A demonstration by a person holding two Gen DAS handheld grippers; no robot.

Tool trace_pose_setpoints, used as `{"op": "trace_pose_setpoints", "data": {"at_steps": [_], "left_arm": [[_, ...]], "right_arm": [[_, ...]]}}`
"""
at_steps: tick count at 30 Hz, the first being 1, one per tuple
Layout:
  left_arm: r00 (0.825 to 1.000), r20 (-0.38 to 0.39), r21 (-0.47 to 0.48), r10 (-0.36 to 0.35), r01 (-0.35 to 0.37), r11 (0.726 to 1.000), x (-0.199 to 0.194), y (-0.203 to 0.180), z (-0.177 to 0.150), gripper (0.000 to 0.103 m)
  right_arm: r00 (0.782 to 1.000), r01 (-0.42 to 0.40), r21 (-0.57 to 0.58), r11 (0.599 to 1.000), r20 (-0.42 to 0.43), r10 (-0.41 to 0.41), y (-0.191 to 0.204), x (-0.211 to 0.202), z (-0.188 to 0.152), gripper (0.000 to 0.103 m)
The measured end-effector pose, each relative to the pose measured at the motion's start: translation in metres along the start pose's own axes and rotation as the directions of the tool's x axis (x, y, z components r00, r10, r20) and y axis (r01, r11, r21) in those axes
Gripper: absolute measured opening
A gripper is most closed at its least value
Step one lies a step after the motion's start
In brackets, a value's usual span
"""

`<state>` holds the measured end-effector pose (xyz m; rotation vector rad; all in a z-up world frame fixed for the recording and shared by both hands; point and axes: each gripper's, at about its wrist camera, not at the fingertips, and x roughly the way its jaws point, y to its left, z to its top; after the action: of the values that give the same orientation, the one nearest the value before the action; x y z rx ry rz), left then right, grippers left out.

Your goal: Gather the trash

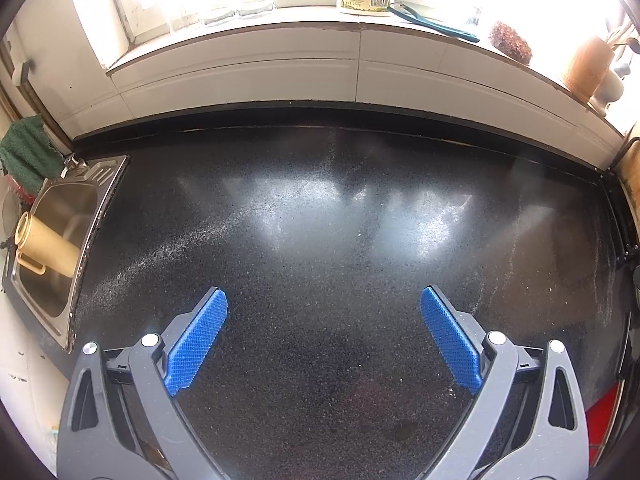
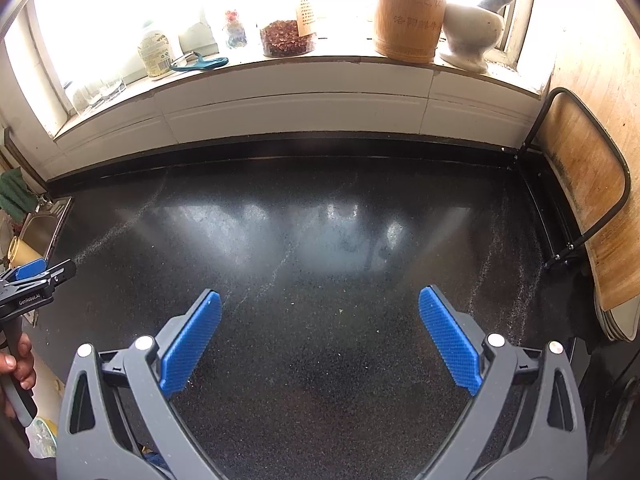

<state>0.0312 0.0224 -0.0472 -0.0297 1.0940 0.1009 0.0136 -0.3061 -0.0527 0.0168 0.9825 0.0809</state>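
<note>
My left gripper (image 1: 323, 300) is open and empty above a black speckled countertop (image 1: 340, 220). My right gripper (image 2: 320, 302) is open and empty above the same countertop (image 2: 320, 232). The left gripper also shows at the left edge of the right wrist view (image 2: 44, 270), held by a hand. No piece of trash shows on the counter in either view; only tiny pale crumbs (image 2: 341, 311) lie on it.
A steel sink (image 1: 60, 240) with a tan cup (image 1: 44, 246) lies at the left. The windowsill holds a bottle (image 2: 156, 54), a jar of red bits (image 2: 286, 38), a bamboo holder (image 2: 410, 14) and a white mortar (image 2: 472, 32). A wooden board in a rack (image 2: 588, 200) stands at the right.
</note>
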Motion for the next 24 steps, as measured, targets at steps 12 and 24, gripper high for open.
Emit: {"op": "trace_pose_setpoints", "data": {"at_steps": [12,24], "left_arm": [[1.0,-0.002,0.005,0.0,0.0,1.0,0.001,-0.0001,-0.0008,0.095],[1.0,-0.001,0.009,0.002,-0.002,1.0,0.0006,0.0006,-0.0008,0.095]], "right_arm": [[1.0,-0.01,-0.005,1.0,0.002,0.01,0.0006,0.0008,0.0009,0.096],[1.0,-0.014,-0.009,1.0,0.002,0.014,0.0022,0.0014,0.0026,0.096]]}}
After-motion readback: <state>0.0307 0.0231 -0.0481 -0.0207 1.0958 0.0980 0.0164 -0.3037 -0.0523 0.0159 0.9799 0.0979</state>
